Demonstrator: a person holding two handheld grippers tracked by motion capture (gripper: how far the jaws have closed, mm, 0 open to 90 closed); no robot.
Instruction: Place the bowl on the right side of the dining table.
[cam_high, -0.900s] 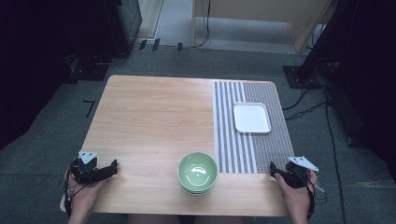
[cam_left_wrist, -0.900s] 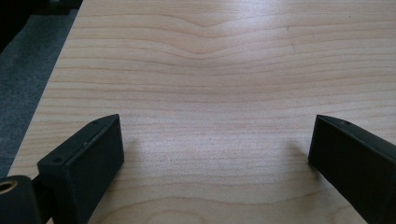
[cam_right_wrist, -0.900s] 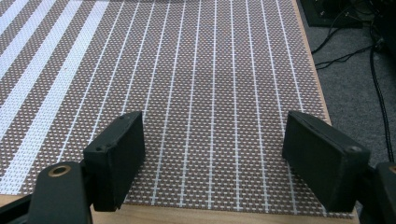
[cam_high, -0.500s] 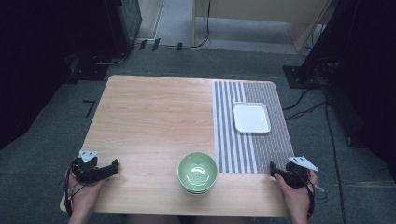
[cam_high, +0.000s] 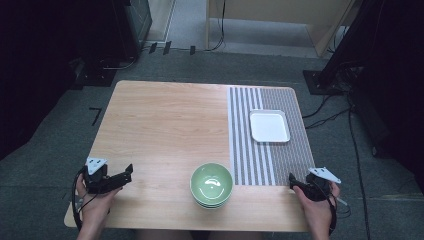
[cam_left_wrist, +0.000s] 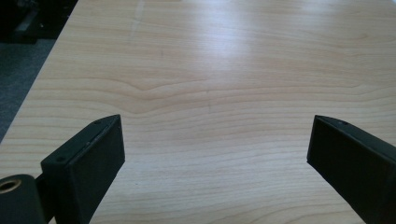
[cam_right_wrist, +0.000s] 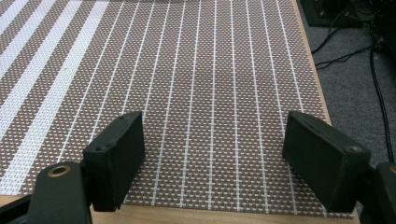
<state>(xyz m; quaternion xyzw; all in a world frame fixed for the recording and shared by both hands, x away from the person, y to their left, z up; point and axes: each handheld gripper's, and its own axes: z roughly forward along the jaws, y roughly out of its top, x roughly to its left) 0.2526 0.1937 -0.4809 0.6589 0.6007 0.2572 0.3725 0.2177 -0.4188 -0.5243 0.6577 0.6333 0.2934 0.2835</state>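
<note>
The stack of green bowls (cam_high: 211, 185) sits on the bare wood near the front edge of the surface (cam_high: 165, 125), just left of the striped placemat (cam_high: 265, 135). It looks like glazed ceramic or hard melamine: stiff, smooth and likely slippery, with some weight as several are nested, and liable to chip if knocked. The rim of the top bowl is the best place to take hold, one jaw inside and one outside; a grip there may lift only the top bowl and leave the others behind.

The left tool (cam_high: 124, 176) rests at the front left corner, well apart from the bowls, its jaws standing wide apart over bare wood (cam_left_wrist: 210, 116) and holding nothing. The right tool (cam_high: 294, 181) rests at the front right corner over the near end of the placemat (cam_right_wrist: 201, 93), its jaws likewise spread wide and empty.

Farther back on the placemat lies a square white plate (cam_high: 269, 126), well apart from the bowls and from both tools.
</note>
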